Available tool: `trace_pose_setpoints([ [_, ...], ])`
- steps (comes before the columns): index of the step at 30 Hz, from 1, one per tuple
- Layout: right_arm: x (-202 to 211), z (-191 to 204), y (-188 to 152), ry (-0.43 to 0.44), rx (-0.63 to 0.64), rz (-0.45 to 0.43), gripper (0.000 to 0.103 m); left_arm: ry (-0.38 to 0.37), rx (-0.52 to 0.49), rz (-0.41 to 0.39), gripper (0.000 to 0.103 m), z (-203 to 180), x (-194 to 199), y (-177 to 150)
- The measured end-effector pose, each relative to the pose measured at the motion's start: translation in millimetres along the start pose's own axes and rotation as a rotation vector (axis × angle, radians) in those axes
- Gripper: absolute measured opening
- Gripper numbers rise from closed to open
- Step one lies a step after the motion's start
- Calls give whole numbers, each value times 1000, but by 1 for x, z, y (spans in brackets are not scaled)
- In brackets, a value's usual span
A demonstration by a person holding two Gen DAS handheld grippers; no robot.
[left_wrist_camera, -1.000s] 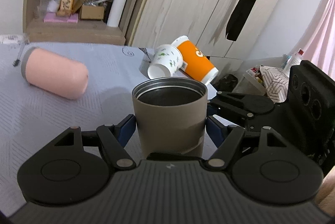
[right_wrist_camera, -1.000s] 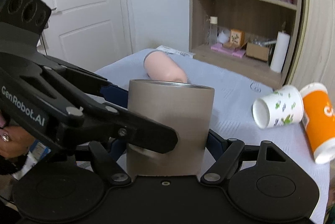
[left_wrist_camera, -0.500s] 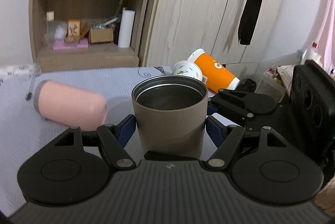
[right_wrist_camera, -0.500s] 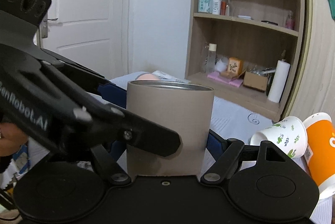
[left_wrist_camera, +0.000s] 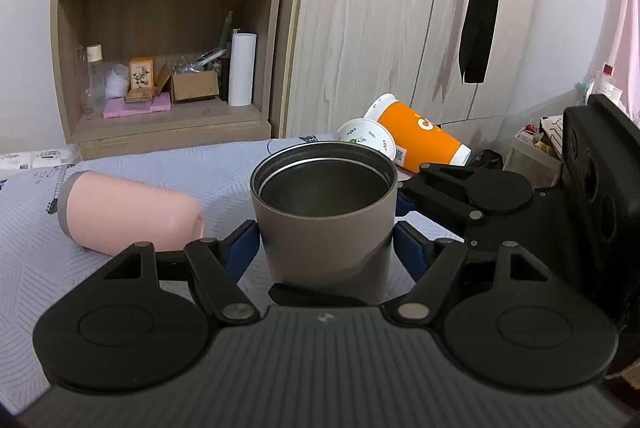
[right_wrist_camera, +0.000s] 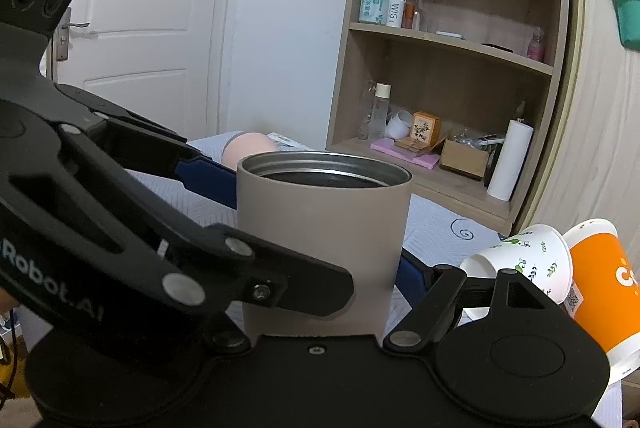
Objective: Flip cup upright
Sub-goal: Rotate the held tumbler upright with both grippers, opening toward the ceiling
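A taupe steel-lined cup (left_wrist_camera: 324, 212) stands upright with its mouth up, between the blue pads of both grippers. My left gripper (left_wrist_camera: 325, 248) is shut on its lower body. My right gripper (right_wrist_camera: 320, 240) grips the same cup (right_wrist_camera: 324, 244) from the right side; its arm shows in the left wrist view (left_wrist_camera: 472, 196). A pink cup (left_wrist_camera: 128, 216) lies on its side to the left. A white floral paper cup (left_wrist_camera: 366, 138) and an orange cup (left_wrist_camera: 424, 140) lie on their sides behind.
The grey patterned tablecloth (left_wrist_camera: 36, 260) covers the table. A wooden shelf unit (left_wrist_camera: 168, 28) with bottles and boxes stands behind, beside a wardrobe (left_wrist_camera: 380, 28). Clutter lies on the floor at the right (left_wrist_camera: 536, 144). A white door (right_wrist_camera: 136, 28) is far left.
Both grippers have tilted the taupe cup and the views upward, so more of the shelf shows and the table sits lower. The grip on the cup is unchanged.
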State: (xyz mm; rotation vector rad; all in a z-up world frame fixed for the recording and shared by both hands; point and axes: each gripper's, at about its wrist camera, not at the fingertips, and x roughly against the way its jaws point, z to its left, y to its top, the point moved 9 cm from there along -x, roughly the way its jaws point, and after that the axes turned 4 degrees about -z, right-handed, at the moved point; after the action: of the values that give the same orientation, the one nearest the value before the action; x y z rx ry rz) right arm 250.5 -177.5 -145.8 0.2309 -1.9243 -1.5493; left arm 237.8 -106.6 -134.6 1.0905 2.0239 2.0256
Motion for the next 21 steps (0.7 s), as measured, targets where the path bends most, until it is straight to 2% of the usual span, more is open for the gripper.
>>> trace_pose_setpoints([
  [8, 3, -3, -2, -1, -16, -8, 82, -10, -16, 2, 72, -6, -1, 1],
  [14, 11, -4, -7, -7, -30, 9, 82, -107, 69, 39, 75, -7, 1, 3],
  [21, 11, -9, -7, -7, -56, 8, 82, -84, 45, 13, 75, -14, 1, 0],
])
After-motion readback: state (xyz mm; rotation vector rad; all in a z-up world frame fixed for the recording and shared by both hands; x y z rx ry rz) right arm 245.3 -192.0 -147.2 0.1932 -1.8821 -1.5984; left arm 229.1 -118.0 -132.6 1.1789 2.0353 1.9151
